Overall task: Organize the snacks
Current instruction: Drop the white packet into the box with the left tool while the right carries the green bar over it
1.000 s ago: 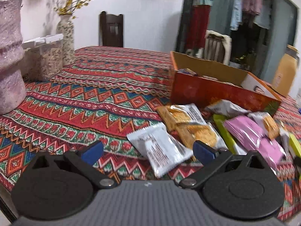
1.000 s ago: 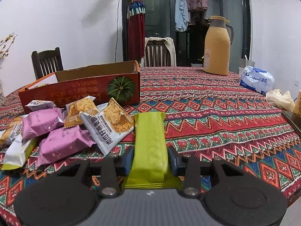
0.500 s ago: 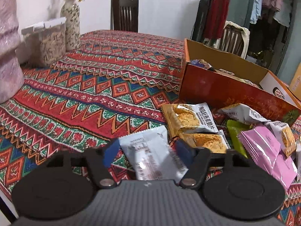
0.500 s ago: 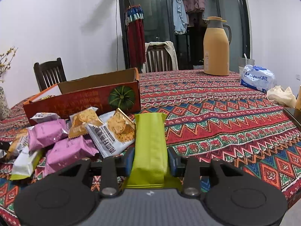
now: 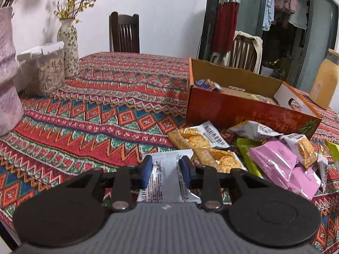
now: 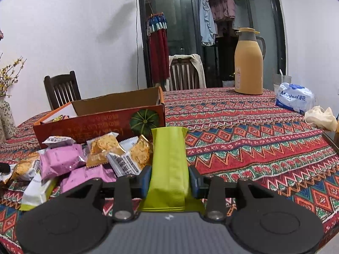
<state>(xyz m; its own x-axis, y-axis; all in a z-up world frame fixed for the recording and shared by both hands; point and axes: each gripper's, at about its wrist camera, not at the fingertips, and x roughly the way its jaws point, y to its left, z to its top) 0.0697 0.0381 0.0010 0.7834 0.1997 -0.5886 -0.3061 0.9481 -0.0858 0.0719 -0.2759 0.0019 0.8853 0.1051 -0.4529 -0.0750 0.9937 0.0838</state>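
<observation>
Left hand-held gripper (image 5: pixel 165 171) clamps a white packet (image 5: pixel 166 182). Right hand-held gripper (image 6: pixel 169 182) clamps a green packet (image 6: pixel 169 158) above the worktop (image 6: pixel 243 139).

The near end of the white packet (image 5: pixel 167 177) was hidden behind the left gripper (image 5: pixel 165 170). The contents of the orange box (image 6: pixel 101 124) were mostly covered by its near wall. The pink vase (image 5: pixel 8 74) was cut off by the left edge. The box lettering was too blurred to be read.
</observation>
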